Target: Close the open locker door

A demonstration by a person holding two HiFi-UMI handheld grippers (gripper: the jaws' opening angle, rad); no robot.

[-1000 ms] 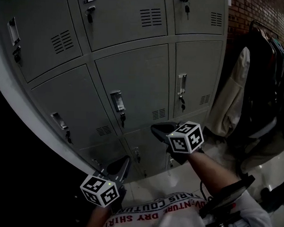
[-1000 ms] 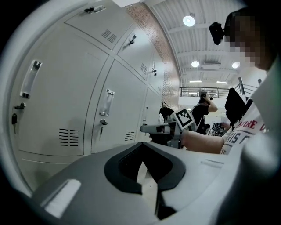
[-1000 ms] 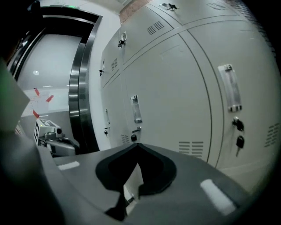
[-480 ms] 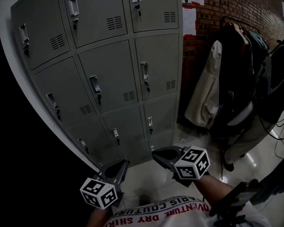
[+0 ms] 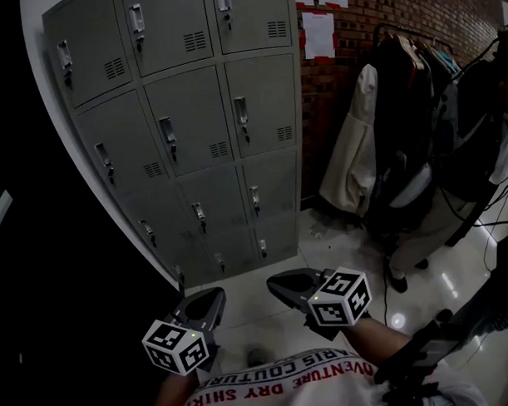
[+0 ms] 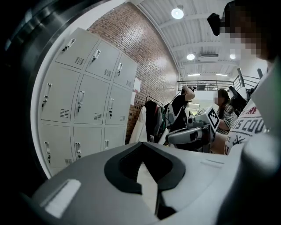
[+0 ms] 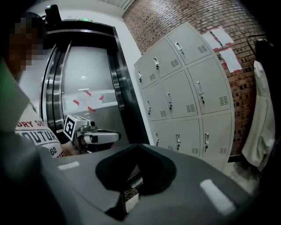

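two grippers: left gripper [image 5: 209,301] and right gripper [image 5: 282,284], held low over the floor [image 5: 319,250]
jaws: both pairs pressed together, nothing in them
lockers [image 5: 190,129]: up left, well apart from both grippers, all look closed flush
coats [image 5: 380,161]: hanging just right of the lockers

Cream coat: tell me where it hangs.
Head view, upper right: the cream coat hangs by the brick wall, just right of the locker bank, with dark garments on its right.

Lockers [image 5: 190,129] left, coat rack [image 5: 406,145] right, brick wall [image 5: 328,117] between.
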